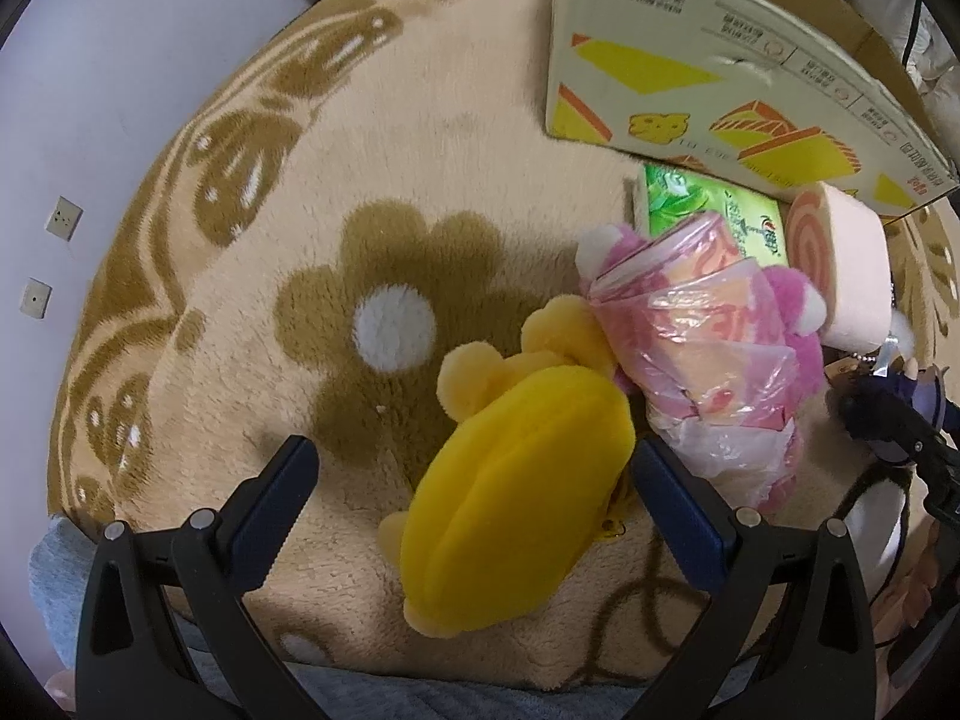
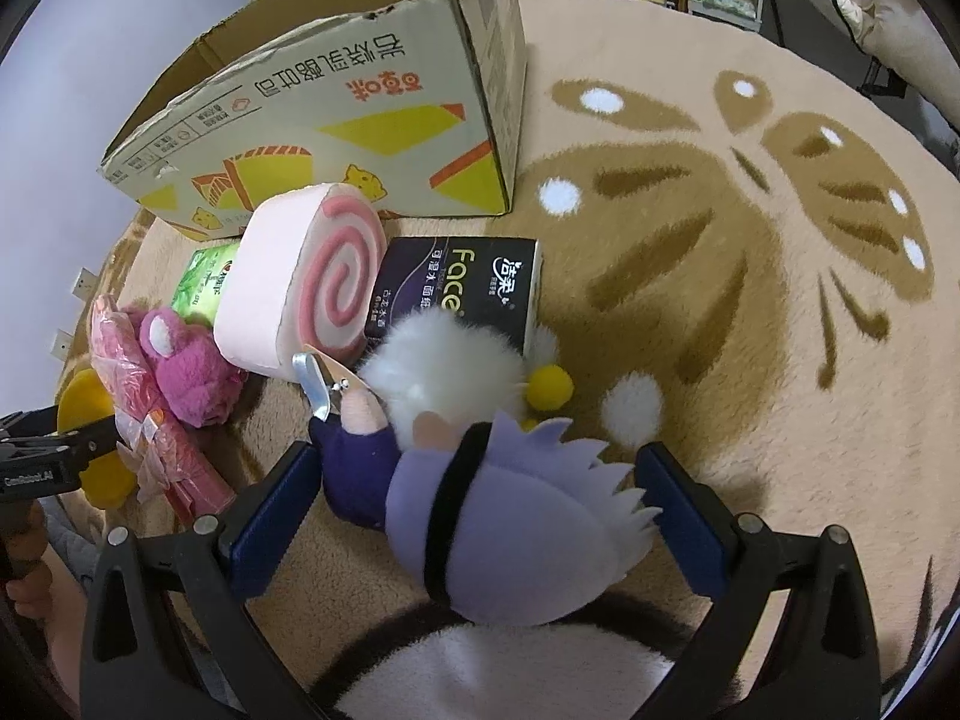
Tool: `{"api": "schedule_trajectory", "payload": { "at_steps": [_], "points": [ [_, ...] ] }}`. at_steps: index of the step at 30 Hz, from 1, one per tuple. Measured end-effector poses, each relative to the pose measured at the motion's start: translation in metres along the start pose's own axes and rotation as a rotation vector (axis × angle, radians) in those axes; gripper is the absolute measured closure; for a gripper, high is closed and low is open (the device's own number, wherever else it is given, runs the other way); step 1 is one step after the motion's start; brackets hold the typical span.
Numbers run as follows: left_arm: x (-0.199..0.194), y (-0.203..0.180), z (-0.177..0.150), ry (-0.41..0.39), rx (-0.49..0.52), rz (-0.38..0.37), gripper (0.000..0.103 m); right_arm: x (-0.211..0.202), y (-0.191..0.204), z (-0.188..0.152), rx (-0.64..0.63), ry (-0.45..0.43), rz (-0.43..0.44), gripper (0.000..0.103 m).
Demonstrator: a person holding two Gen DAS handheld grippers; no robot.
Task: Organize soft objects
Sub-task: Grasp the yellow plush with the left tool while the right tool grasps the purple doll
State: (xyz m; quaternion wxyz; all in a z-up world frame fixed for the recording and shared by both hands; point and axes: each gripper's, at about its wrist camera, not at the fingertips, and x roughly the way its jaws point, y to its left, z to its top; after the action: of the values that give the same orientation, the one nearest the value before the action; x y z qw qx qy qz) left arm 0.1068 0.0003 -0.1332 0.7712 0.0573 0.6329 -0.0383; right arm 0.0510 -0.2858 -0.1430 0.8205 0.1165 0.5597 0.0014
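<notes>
Both tongs spread wide — yellow plush (image 1: 516, 498) between left fingers, purple doll (image 2: 510, 516) between right

Left gripper (image 1: 474, 474): black plastic arms with teardrop cutouts, silver screws at the pivots, blue pads (image 1: 690, 516) with a serrated edge. Right gripper (image 2: 480, 486) has the same build. In the right view the left one's black body carries white lettering, partly legible; bare skin shows beside it
</notes>
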Motion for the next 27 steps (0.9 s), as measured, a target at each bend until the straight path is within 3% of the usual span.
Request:
{"api": "schedule_trajectory", "payload": {
  "at_steps": [10, 14, 19, 27],
  "points": [
    [0.018, -0.008, 0.009, 0.041, 0.027, -0.011, 0.002, 0.006, -0.004, -0.003, 0.014, 0.043, 0.015, 0.000],
    [0.020, -0.009, 0.012, 0.057, 0.022, -0.021, 0.018, 0.008, 0.001, -0.002, 0.008, 0.042, 0.026, 0.004],
    [0.030, -0.009, 0.015, 0.072, 0.035, -0.014, 0.032, 0.010, 0.013, 0.000, -0.013, 0.025, 0.031, 0.010],
    [0.025, -0.008, 0.005, 0.050, 0.015, -0.002, 0.051, -0.002, 0.017, 0.001, -0.034, -0.033, 0.034, 0.012]
  ]
}}
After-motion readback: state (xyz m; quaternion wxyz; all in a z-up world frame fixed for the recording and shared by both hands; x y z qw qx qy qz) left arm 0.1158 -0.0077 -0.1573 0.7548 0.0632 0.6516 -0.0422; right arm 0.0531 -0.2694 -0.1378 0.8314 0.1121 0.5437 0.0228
